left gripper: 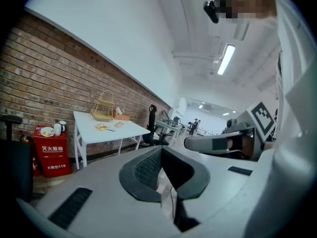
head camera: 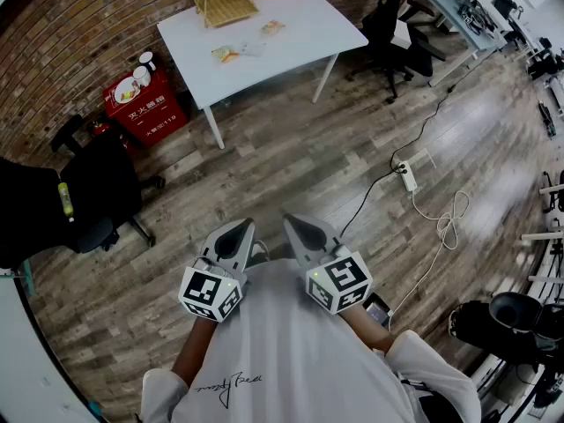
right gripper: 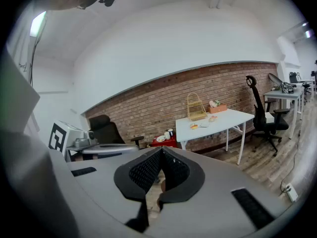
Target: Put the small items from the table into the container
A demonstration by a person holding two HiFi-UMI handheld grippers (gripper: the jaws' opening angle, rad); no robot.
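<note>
While left tool [head camera: 236, 233] and right tool [head camera: 298, 229] were pressed together empty, small items [head camera: 227, 54] on the surface [head camera: 291, 55] were judged light, pinchable edgewise.

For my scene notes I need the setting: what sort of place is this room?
Most likely an office or lab workspace: a white table stands by a brick wall on a wood floor, with a black office chair and further desks carrying equipment nearby.
</note>
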